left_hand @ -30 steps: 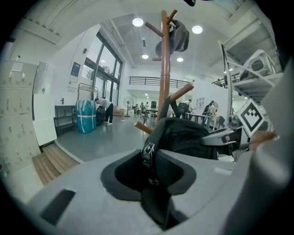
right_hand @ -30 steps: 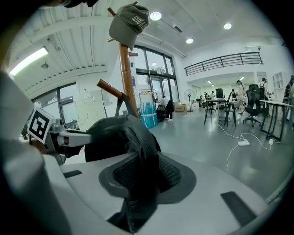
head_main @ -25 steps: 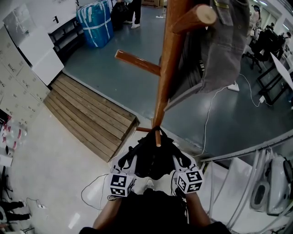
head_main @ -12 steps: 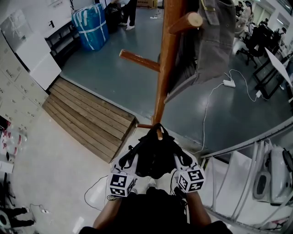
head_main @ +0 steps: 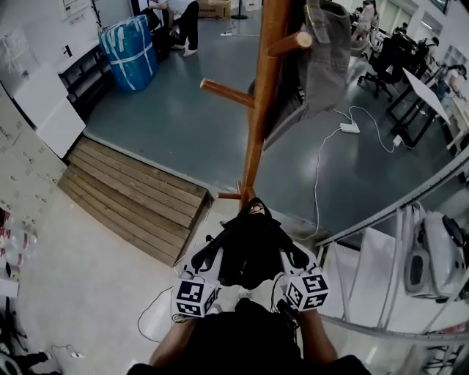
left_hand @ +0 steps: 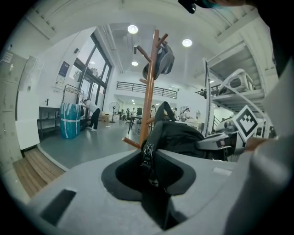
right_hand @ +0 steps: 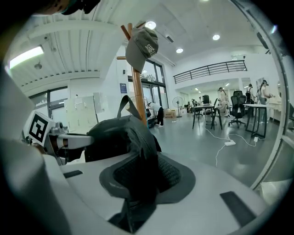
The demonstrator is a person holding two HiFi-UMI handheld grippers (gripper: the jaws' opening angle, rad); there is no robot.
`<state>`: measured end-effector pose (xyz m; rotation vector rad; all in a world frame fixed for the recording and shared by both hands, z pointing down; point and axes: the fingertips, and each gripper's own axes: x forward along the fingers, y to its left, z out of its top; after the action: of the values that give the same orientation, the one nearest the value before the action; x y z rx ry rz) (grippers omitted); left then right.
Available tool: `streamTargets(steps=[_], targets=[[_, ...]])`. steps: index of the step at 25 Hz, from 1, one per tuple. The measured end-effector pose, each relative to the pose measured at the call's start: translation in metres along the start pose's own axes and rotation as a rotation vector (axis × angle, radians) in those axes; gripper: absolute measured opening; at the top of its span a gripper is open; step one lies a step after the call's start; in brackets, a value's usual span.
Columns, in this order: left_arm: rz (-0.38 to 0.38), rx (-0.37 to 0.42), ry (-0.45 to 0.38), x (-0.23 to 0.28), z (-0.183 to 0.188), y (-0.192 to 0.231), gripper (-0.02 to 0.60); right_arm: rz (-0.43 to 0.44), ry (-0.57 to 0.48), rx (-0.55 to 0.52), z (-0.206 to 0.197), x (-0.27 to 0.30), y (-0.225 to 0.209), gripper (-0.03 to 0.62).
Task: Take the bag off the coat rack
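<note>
Just in front of the person's chest, the black bag (head_main: 249, 249) hangs in a soft bunch between the two grippers, close against the foot of the coat rack (head_main: 260, 102). Its top reaches up to the pole beside a short low peg (head_main: 229, 195); from the head view I cannot tell whether the strap is hooked on anything there.

The left gripper (head_main: 214, 250) holds the bag's left side. In the left gripper view its jaws are drawn in on a fold of black fabric with a metal zip pull (left_hand: 147, 150) caught between them, so the jaws stand only a little apart, as far as the cloth allows. The right gripper (head_main: 284, 249) holds the opposite side. In the right gripper view its jaws pinch a thick fold of the same black fabric, which spills over the pads and out beyond them.

The rack itself is a brown wooden pole with pegs slanting out at several heights. A grey cap (right_hand: 142, 45) hangs from an upper peg, well above the bag.

Around the base lies a grey floor (head_main: 183, 132). A wooden ramp (head_main: 132, 198) sits to the left, and a white cable (head_main: 322, 154) trails across the floor to the right. Farther back, a blue wrapped bundle (head_main: 128, 47) stands near a person (head_main: 183, 18).
</note>
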<state>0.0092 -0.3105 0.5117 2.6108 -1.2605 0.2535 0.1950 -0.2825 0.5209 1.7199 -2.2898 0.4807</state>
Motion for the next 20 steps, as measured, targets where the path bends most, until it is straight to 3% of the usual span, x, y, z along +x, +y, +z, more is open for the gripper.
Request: streamTargets(steps=[12, 20], targets=[[-0.097, 0.006, -0.033, -0.061, -0.007, -0.019, 0.089, -0.084, -0.026, 0.016, -0.018, -0.066, 0.045, 0.092], [-0.173, 0.021, -0.030, -0.125, -0.023, -0.017, 0.091, -0.135, -0.022, 0.058, -0.042, -0.108, 0.103, 0.092]])
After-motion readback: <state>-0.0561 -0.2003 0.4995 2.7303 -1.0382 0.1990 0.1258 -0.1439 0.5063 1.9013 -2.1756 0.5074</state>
